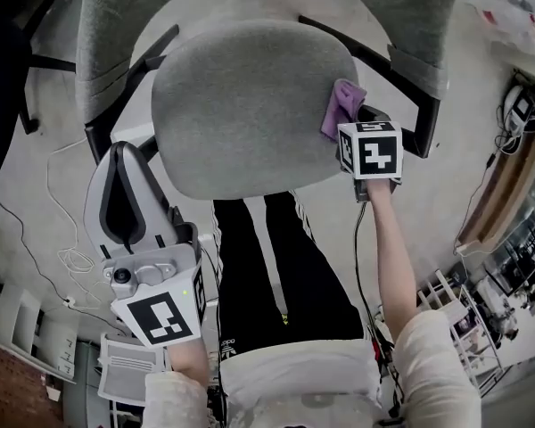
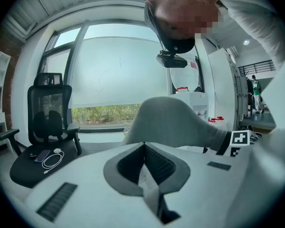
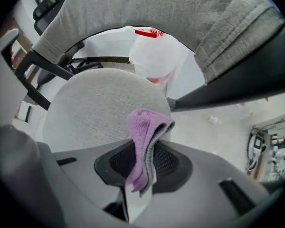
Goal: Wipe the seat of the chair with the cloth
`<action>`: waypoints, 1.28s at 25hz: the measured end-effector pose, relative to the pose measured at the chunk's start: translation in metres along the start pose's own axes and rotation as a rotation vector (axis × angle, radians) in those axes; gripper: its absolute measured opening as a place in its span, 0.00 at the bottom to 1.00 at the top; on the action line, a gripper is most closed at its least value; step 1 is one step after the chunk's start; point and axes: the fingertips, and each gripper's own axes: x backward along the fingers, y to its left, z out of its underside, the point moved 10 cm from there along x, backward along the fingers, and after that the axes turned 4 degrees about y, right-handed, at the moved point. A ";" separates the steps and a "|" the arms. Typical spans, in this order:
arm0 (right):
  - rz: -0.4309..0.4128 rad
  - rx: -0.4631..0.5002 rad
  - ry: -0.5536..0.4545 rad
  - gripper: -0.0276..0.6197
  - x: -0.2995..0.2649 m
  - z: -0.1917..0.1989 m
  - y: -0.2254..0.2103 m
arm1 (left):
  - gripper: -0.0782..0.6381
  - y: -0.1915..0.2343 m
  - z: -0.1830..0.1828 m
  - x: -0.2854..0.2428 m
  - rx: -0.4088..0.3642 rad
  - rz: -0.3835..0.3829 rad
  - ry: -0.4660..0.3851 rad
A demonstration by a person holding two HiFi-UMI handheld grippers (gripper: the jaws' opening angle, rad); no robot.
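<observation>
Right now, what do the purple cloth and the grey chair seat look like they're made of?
The cloth looks like soft terry or microfibre: fuzzy purple pile, grey on the reverse, limp where the right gripper pinches it. The chair seat seems upholstered in matte grey woven fabric; a fine weave grain shows on it.
</observation>
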 end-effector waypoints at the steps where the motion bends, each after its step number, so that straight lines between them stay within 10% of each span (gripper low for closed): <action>1: 0.022 -0.002 0.002 0.18 0.001 0.001 -0.003 | 0.13 -0.002 0.000 -0.001 -0.002 0.006 0.002; 12: 0.205 -0.105 0.011 0.18 0.004 0.006 -0.001 | 0.13 -0.014 -0.003 -0.004 -0.001 0.020 -0.009; 16: -0.096 -0.281 -0.193 0.18 0.046 -0.005 0.006 | 0.13 -0.013 0.000 -0.003 0.004 0.016 -0.013; 20: -0.379 -0.264 -0.314 0.18 0.069 -0.023 0.050 | 0.13 -0.007 0.007 0.004 -0.004 -0.047 -0.020; 27: -0.786 -0.103 -0.199 0.18 0.037 -0.015 0.183 | 0.13 0.019 0.008 0.014 -0.029 -0.148 -0.025; 32: -0.926 0.067 -0.073 0.18 0.010 0.003 0.267 | 0.13 0.035 0.014 0.021 -0.018 -0.206 0.007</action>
